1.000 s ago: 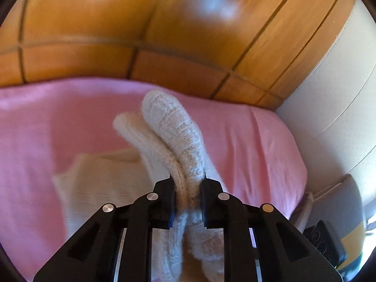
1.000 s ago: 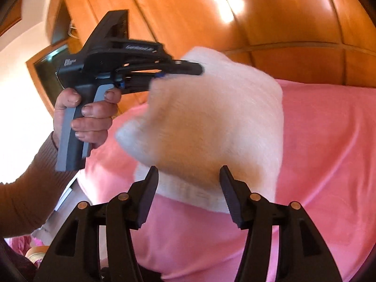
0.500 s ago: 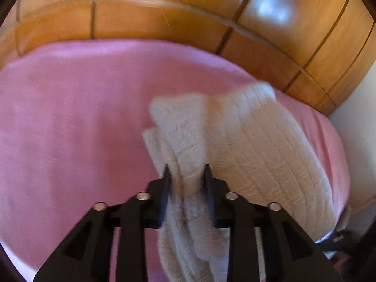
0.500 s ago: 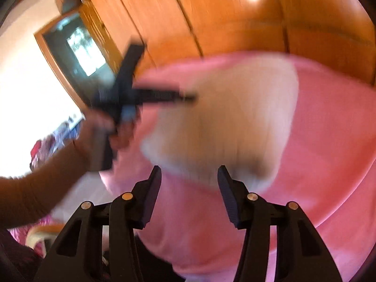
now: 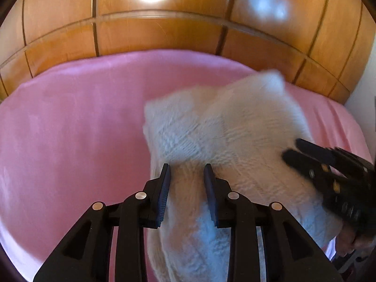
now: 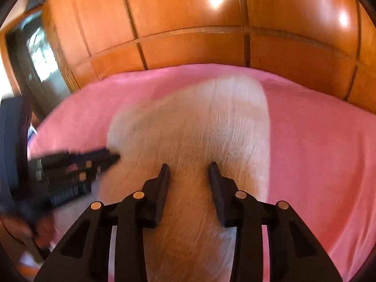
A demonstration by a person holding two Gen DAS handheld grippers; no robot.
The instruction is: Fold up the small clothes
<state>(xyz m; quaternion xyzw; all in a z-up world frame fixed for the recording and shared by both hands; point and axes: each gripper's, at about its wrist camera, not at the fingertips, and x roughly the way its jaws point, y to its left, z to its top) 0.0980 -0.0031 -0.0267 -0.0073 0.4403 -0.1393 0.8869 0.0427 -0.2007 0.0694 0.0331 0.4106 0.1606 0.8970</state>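
Nearest the left wrist camera, the left gripper (image 5: 186,171) is pinching a bunched fold of the cream knitted garment (image 5: 225,127) between its two pads; the jaws are standing wider than a second ago, when they were squeezed tight on two upright knit ends. The garment was lifted then; now it is lying lower, spreading over the pink blanket (image 5: 70,129) toward the right side of that view. At its right edge the right gripper (image 5: 305,155) is reaching in, blurred, with its fingertips touching or just over the knit; I cannot tell which.

In the right wrist view the right gripper (image 6: 189,171) is closing its jaws, with the garment (image 6: 199,122) filling the gap between them; the pads are not clearly pressing the fabric yet. A second ago these jaws were spread wider and the garment was hanging in the air in front of them. The left gripper (image 6: 103,157) is showing at the garment's left edge, blurred by motion.

Farther back, the pink blanket is meeting the wooden panelled wall (image 5: 164,35).

No containers are in view.
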